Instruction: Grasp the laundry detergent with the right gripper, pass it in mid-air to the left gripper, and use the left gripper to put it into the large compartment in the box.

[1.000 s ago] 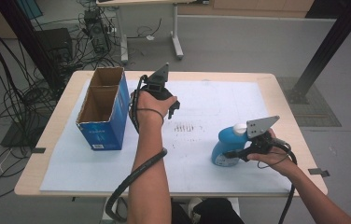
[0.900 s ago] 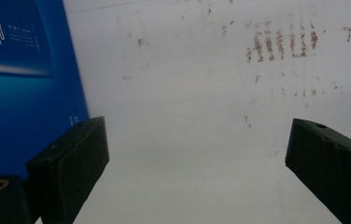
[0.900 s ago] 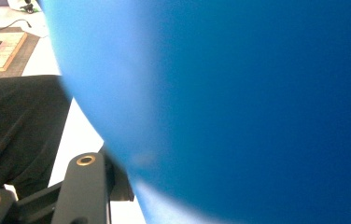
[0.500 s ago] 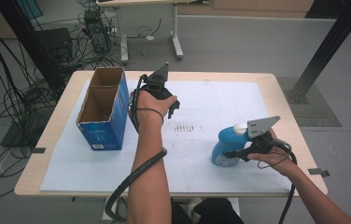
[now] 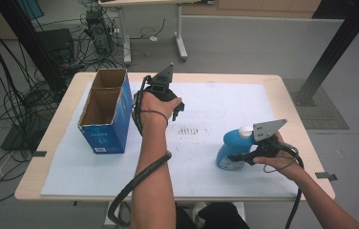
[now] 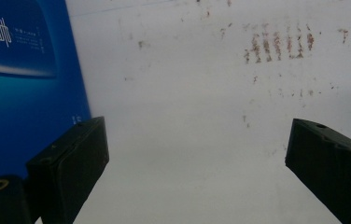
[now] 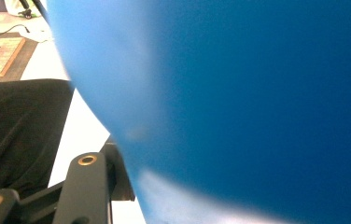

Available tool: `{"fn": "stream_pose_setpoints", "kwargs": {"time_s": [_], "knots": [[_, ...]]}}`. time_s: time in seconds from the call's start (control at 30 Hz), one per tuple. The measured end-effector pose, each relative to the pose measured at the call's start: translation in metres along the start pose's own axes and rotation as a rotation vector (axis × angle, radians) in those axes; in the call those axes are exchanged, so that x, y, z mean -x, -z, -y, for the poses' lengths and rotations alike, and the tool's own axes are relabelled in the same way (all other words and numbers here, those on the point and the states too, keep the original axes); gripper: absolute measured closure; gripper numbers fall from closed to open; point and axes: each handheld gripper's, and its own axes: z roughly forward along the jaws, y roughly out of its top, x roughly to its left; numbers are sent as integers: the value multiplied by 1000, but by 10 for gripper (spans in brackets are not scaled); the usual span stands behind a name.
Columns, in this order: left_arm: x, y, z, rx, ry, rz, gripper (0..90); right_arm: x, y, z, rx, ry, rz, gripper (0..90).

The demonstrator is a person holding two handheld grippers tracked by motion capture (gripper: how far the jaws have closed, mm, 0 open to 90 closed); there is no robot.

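We have the right gripper (image 5: 238,157) closed against the blue plastic bottle with a white cap (image 5: 232,149), which stands upright on the white paper sheet (image 5: 225,102) near the right front of the light wooden table (image 5: 292,102). In the right gripper view the bottle's blue wall (image 7: 239,102) sits hard up against the camera, and the jaws look nearly as tight as they go on it, so we judge the grasp is made and the lift not yet begun.

Our left gripper (image 6: 197,168) hangs above the bare sheet with its jaws wide apart and nothing between them, just beside the open blue cardboard box with two compartments (image 5: 105,110).

Next, we think, comes a straight lift, keeping the bottle upright, then a carry across towards the box; the rounded wall could slip if the squeeze loosens.
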Motion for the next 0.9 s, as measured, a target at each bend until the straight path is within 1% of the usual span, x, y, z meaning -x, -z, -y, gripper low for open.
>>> {"fn": "stream_pose_setpoints", "kwargs": {"time_s": [0.33,0.9], "knots": [[0,0,1,2,2,-3,66,0,0,0,3,-3,2,421],[0,1,0,2,2,-4,66,1,0,1,7,-9,-10,436]]}}
